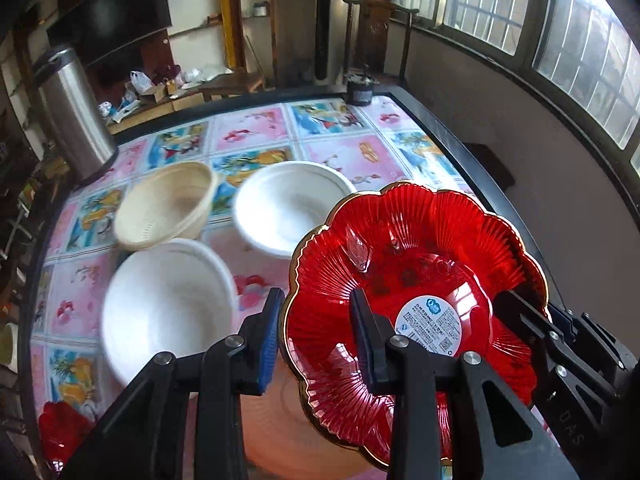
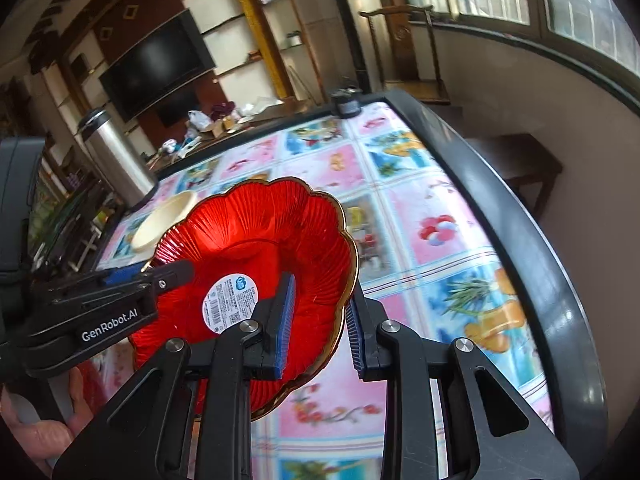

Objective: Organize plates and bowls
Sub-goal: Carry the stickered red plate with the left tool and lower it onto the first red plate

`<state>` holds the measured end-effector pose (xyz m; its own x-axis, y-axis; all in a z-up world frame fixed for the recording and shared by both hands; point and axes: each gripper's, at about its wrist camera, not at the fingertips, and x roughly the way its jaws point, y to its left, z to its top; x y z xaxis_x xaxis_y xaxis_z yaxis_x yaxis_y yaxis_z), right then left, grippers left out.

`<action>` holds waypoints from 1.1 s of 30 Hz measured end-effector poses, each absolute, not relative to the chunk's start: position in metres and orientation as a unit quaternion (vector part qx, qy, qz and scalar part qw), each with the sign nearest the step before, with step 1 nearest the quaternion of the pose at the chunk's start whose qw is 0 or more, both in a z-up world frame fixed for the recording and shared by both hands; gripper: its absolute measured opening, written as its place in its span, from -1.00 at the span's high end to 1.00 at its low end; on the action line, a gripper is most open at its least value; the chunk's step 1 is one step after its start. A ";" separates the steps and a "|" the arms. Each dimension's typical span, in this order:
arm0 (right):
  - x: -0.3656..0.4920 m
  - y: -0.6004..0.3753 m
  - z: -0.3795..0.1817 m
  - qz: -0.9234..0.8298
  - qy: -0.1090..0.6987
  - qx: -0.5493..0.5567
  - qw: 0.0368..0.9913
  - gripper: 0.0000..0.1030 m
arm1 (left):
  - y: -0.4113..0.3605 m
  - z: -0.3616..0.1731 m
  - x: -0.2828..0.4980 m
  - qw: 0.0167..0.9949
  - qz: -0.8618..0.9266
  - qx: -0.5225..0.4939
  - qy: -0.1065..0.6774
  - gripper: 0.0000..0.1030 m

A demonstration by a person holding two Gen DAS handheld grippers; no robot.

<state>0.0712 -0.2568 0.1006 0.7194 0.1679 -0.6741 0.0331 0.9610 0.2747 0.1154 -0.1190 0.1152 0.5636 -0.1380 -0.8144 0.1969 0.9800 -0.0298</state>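
Bright daylight enters from the barred windows [image 1: 560,20] at upper right. The translucent red flower-shaped plate [image 1: 416,276] shows white glare. The floral tablecloth [image 2: 440,240] is blurred – fisheye bending and dark corners at all edges.

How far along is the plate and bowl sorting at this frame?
Early. Nothing looks stacked yet: two white bowls and a cream bowl sit apart on the table. In hand: the red plate, straddled at opposite rims by the left gripper and right gripper. Another red dish waits.
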 end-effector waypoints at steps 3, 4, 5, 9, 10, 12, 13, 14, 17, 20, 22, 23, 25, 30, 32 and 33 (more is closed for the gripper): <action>0.065 -0.242 0.102 0.056 0.374 0.132 0.916 0.53 | -0.097 0.120 0.102 0.889 -0.082 0.022 0.449 0.36; 0.061 -0.236 0.103 0.064 0.375 0.133 0.915 0.53 | -0.088 0.120 0.096 0.890 -0.079 0.017 0.449 0.36; 0.058 -0.230 0.103 0.070 0.375 0.132 0.915 0.53 | -0.082 0.120 0.092 0.890 -0.076 0.013 0.450 0.36; 0.048 -0.195 0.103 0.089 0.377 0.111 0.915 0.53 | -0.050 0.116 0.072 0.890 -0.053 0.006 0.452 0.36; 0.044 -0.185 0.103 0.096 0.379 0.107 0.914 0.53 | -0.041 0.115 0.066 0.891 -0.047 0.003 0.452 0.36; 0.038 -0.169 0.102 0.109 0.379 0.102 0.913 0.53 | -0.025 0.115 0.058 0.891 -0.040 -0.005 0.452 0.37; 0.035 -0.159 0.102 0.116 0.381 0.100 0.912 0.53 | -0.017 0.116 0.053 0.890 -0.033 -0.008 0.454 0.37; 0.032 -0.149 0.101 0.126 0.383 0.096 0.910 0.53 | -0.009 0.117 0.049 0.891 -0.028 -0.013 0.453 0.37; 0.024 -0.120 0.100 0.149 0.384 0.086 0.907 0.52 | 0.019 0.119 0.033 0.893 -0.009 -0.023 0.450 0.37; 0.017 -0.078 0.097 0.185 0.389 0.067 0.900 0.52 | 0.051 0.118 0.016 0.894 0.015 -0.040 0.447 0.37; 0.016 -0.068 0.095 0.193 0.391 0.063 0.898 0.52 | 0.068 0.116 0.007 0.893 0.029 -0.049 0.446 0.37; 0.013 -0.059 0.093 0.200 0.393 0.059 0.895 0.52 | 0.077 0.114 0.002 0.892 0.035 -0.054 0.447 0.37; 0.009 -0.038 0.090 0.216 0.397 0.049 0.891 0.52 | 0.096 0.107 -0.008 0.889 0.049 -0.066 0.450 0.37; 0.002 0.016 0.072 0.249 0.419 0.017 0.873 0.52 | 0.129 0.087 -0.026 0.883 0.087 -0.071 0.457 0.37; 0.001 0.024 0.068 0.251 0.422 0.009 0.871 0.48 | 0.143 0.077 -0.030 0.878 0.094 -0.083 0.463 0.37; 0.001 0.030 0.066 0.254 0.424 0.005 0.869 0.48 | 0.149 0.072 -0.030 0.874 0.098 -0.089 0.467 0.37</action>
